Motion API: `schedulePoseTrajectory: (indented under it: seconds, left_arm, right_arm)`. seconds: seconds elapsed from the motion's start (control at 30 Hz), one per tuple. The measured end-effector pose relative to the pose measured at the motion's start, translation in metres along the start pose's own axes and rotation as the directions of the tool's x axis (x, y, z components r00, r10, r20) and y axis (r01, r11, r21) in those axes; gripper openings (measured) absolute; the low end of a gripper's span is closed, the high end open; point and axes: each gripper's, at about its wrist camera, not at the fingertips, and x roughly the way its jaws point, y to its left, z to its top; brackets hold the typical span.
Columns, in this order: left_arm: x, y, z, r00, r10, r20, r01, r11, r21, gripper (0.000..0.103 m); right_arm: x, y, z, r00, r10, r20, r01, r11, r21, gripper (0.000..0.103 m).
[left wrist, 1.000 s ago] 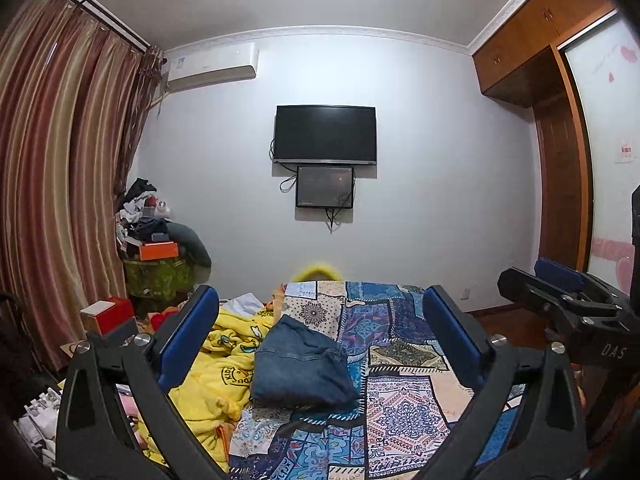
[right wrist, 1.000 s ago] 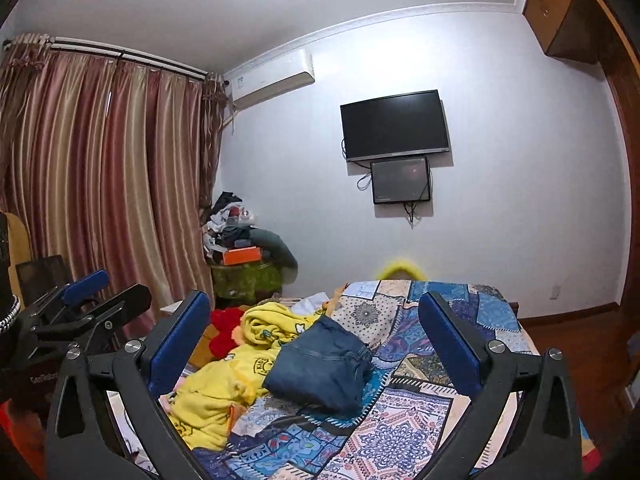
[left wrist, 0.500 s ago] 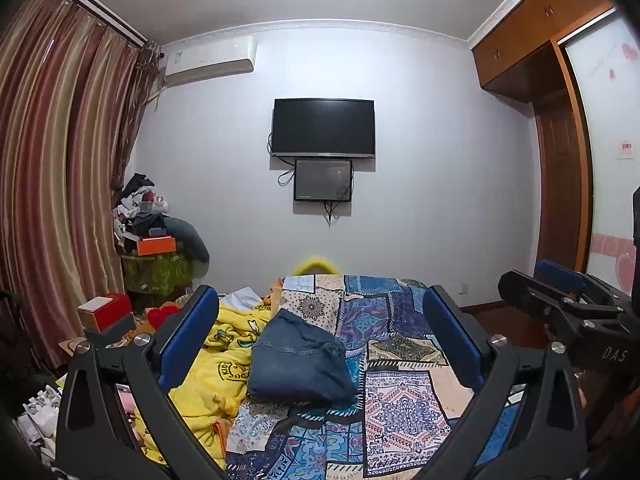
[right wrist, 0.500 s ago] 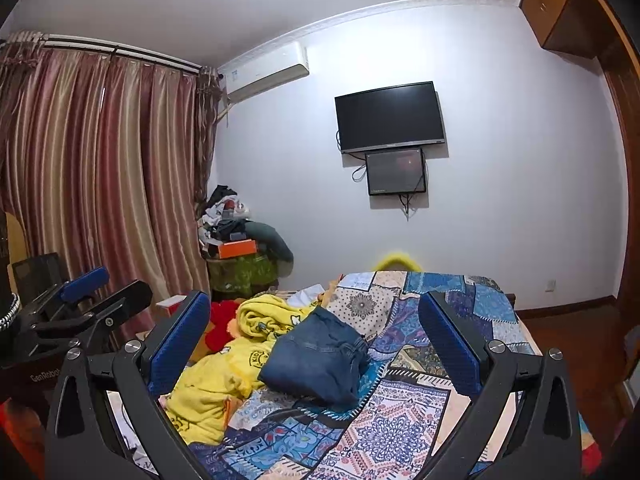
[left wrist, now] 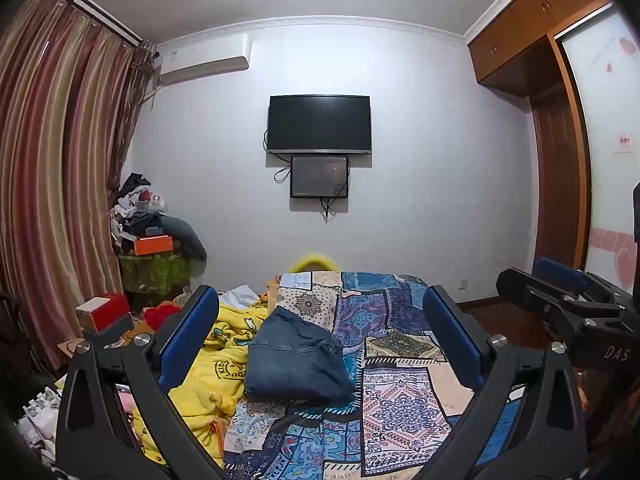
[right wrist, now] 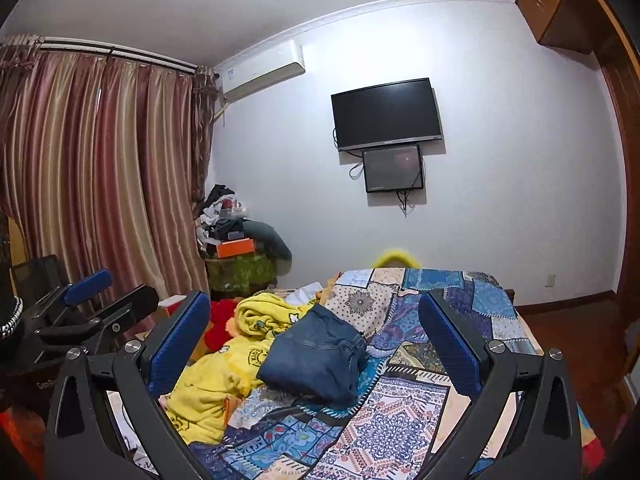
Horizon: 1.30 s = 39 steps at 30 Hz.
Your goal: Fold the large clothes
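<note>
Centrally on the bed lies a folded pair of blue jeans (left wrist: pixel 298 360), a compact denim bundle resting on the patchwork bedspread (left wrist: pixel 396 408), whose blue, purple and cream panels cover the mattress. Just beside the jeans, toward the curtain side and touching their edge, sprawls a rumpled yellow garment (left wrist: pixel 218 364) with printed lettering, unfolded and bunched in loose heaps; something red (right wrist: pixel 220 322) sits beyond it at the bed's edge. Both grippers hang above the near end of the bed, apart from the clothes and holding nothing. The left gripper (left wrist: pixel 320 332) has its blue-padded fingers spread wide, framing the jeans in the left wrist view, and the right gripper (right wrist: pixel 316 330) is likewise spread wide, with the jeans between its fingers in the right wrist view. Each gripper also shows at the margin of the other's camera. Farther out, a cluttered pile with an orange box (left wrist: pixel 154 245) stands in the corner by the striped curtains (left wrist: pixel 52 184). On the far wall hang a dark television (left wrist: pixel 319 124), a smaller screen (left wrist: pixel 319 177) beneath it, and an air conditioner (left wrist: pixel 204 62) near the ceiling; a wooden wardrobe (left wrist: pixel 556 120) fills the opposite side.
</note>
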Motion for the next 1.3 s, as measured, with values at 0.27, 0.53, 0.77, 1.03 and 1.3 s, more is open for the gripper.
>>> schedulePoseTrajectory:
  seconds: [0.27, 0.53, 0.77, 1.03, 1.3]
  left_arm:
    - [0.004, -0.002, -0.001, 1.0, -0.008, -0.011, 0.008, 1.0, -0.003, 0.103]
    - [0.009, -0.002, -0.001, 1.0, -0.019, -0.02, 0.018, 1.0, -0.012, 0.103]
    - [0.012, -0.002, -0.002, 0.999, -0.028, -0.036, 0.027, 1.0, -0.012, 0.103]
    - [0.015, -0.003, -0.005, 0.998, -0.046, -0.047, 0.045, 0.999, -0.019, 0.103]
    - [0.02, 0.001, -0.011, 0.996, -0.058, -0.061, 0.056, 0.998, -0.041, 0.103]
  right_arm:
    - [0.002, -0.002, 0.001, 1.0, -0.004, -0.007, 0.004, 1.0, 0.006, 0.103]
    - [0.001, -0.002, -0.001, 1.0, -0.01, -0.01, 0.01, 1.0, 0.01, 0.103]
    - [0.001, -0.004, -0.001, 1.0, -0.014, -0.01, 0.014, 1.0, 0.018, 0.103]
    - [0.002, -0.004, -0.001, 1.0, -0.018, -0.012, 0.018, 1.0, 0.019, 0.103]
    - [0.006, -0.002, -0.001, 1.0, -0.021, -0.019, 0.021, 1.0, 0.015, 0.103]
